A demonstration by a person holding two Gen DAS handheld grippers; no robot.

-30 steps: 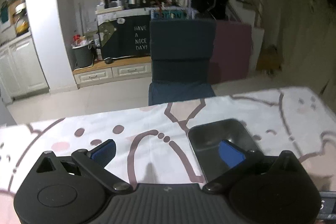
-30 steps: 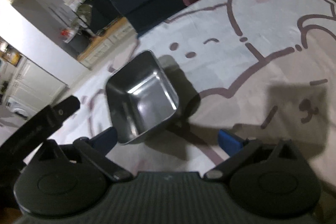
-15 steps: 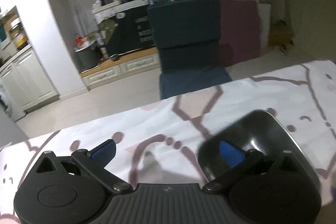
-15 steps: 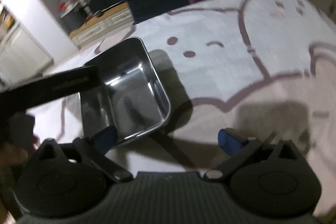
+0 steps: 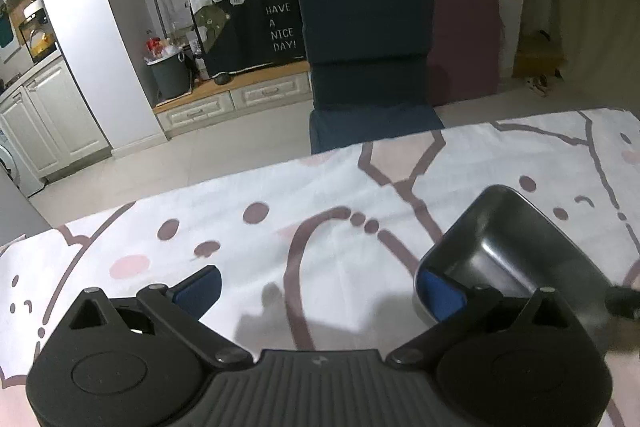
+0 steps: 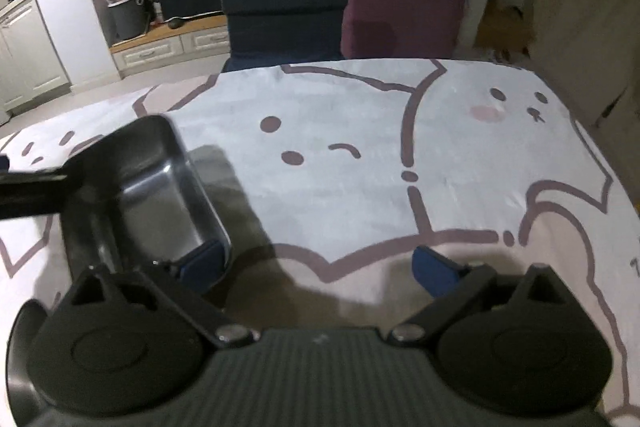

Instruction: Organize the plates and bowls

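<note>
A navy chair [image 5: 370, 39] and maroon chair [image 6: 404, 3] stand beyond the table; pale tiled floor [image 5: 224, 155].

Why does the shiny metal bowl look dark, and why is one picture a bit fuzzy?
Left wrist view: the room is dim, so the square metal bowl looks nearly black with faint glints; walls bend from the fisheye. Right wrist view: softer and slightly blurred, the bowl throws a broad dark shadow onto the tablecloth, and the left gripper's arm smears across it.

Both wrist views low over tablecloth [image 5: 344, 267], facing chairs, sharing steel bowl [image 6: 160, 195]
</note>
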